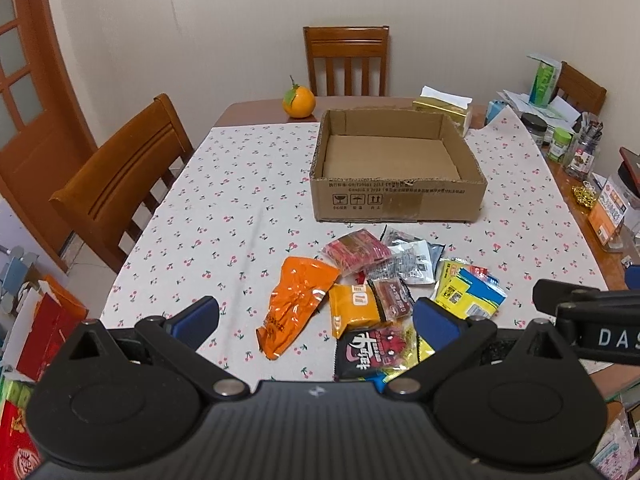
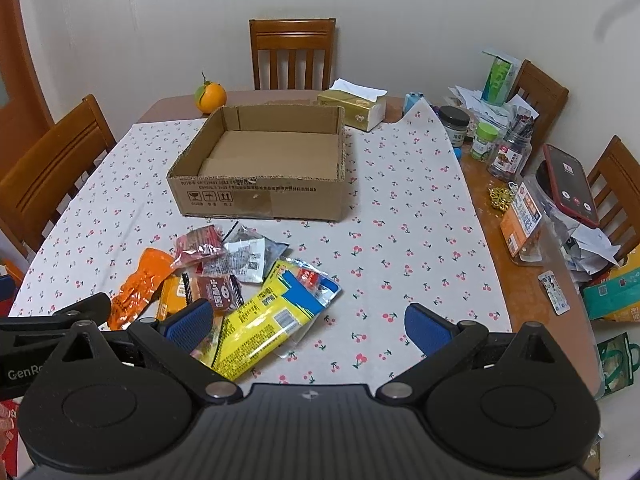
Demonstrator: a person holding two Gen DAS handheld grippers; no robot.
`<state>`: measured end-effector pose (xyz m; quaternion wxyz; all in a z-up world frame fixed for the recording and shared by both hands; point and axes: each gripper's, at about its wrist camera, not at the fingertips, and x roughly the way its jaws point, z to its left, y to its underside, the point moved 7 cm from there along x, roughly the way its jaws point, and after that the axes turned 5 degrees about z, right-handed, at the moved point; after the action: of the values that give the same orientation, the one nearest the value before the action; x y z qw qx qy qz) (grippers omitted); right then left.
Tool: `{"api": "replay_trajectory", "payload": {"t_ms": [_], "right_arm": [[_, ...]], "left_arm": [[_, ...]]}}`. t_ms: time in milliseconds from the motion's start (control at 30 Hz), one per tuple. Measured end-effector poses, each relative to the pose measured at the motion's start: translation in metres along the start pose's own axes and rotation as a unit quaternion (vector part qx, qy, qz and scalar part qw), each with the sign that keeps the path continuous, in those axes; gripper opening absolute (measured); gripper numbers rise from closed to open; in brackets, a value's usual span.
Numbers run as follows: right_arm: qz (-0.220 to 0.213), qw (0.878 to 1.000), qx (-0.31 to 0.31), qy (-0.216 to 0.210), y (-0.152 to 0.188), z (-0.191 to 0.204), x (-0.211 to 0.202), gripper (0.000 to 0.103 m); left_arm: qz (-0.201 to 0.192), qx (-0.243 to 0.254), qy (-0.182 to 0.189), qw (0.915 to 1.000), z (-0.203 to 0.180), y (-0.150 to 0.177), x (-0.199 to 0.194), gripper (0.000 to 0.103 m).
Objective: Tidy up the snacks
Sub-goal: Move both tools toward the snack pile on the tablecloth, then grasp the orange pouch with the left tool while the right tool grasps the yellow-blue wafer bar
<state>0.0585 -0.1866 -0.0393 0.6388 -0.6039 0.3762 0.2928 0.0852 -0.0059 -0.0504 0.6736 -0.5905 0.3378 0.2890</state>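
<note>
A pile of snack packets lies on the cherry-print tablecloth in front of an empty cardboard box [image 1: 400, 196] [image 2: 260, 200]. The pile holds an orange pouch [image 1: 294, 304] [image 2: 140, 286], a red packet [image 1: 356, 250] [image 2: 200, 246], a yellow-blue bag [image 1: 470, 294] [image 2: 272, 316] and a black-red packet [image 1: 374, 350]. My left gripper [image 1: 318, 320] is open above the near side of the pile, nothing between its blue pads. My right gripper [image 2: 310, 326] is open too, over the yellow-blue bag and bare cloth to its right.
An orange fruit [image 1: 298, 101] and a tissue box [image 1: 444, 110] sit behind the cardboard box. Jars, papers and a phone [image 2: 568, 186] crowd the table's right edge. Wooden chairs [image 1: 120, 184] stand at the left and far sides. Bags sit on the floor at both sides.
</note>
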Motion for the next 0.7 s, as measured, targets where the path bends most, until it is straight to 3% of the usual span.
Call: {"api": "replay_trajectory", "payload": {"t_ms": [167,700], "right_arm": [[-0.001,1.000,0.002,0.010,-0.004,0.014,0.003,0.103],[-0.009,0.998,0.033,0.051,-0.019,0.050,0.012,0.103]], "left_arm": [[-0.007,0.025,0.002,0.9997,0.010,-0.008,0.008,0.102],[-0.021,0.097,0.067,0.9928,0.036,-0.028,0.038,0.102]]}}
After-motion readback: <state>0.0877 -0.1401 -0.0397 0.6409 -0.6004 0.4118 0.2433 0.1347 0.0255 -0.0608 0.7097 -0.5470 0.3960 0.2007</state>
